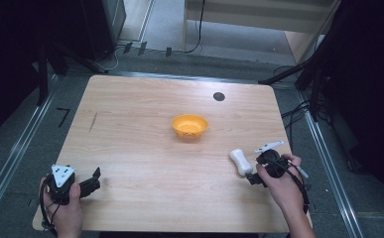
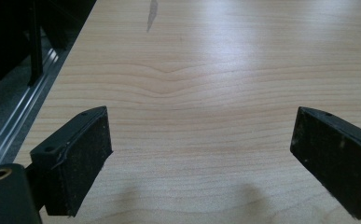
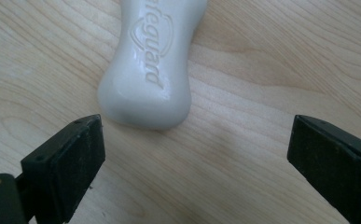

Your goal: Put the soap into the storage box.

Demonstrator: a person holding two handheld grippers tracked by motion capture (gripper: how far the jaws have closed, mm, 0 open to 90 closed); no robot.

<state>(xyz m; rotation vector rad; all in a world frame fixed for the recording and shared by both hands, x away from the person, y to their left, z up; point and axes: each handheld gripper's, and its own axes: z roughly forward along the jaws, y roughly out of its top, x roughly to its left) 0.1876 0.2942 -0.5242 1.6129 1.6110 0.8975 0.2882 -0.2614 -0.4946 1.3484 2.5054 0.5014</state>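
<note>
A white bar of soap point(image 1: 240, 161) lies flat on the wooden table point(image 1: 145, 134) at the front right. My right gripper point(image 1: 252, 177) stands open just behind its near end. In the right gripper view the soap point(image 3: 152, 65) with embossed lettering lies just ahead of the two spread jaws, touching neither. An orange bowl point(image 1: 190, 126) sits near the table's middle. My left gripper point(image 1: 94, 179) rests at the front left corner, open, and in the left gripper view its gripper point(image 2: 201, 154) has only bare wood between its jaws.
A small black round disc point(image 1: 219, 96) is set in the table near the far edge. A dark streak point(image 1: 92, 122) marks the wood at the left. Metal rails point(image 1: 11, 158) run along the floor on both sides, and black stands and cables lie beyond the table.
</note>
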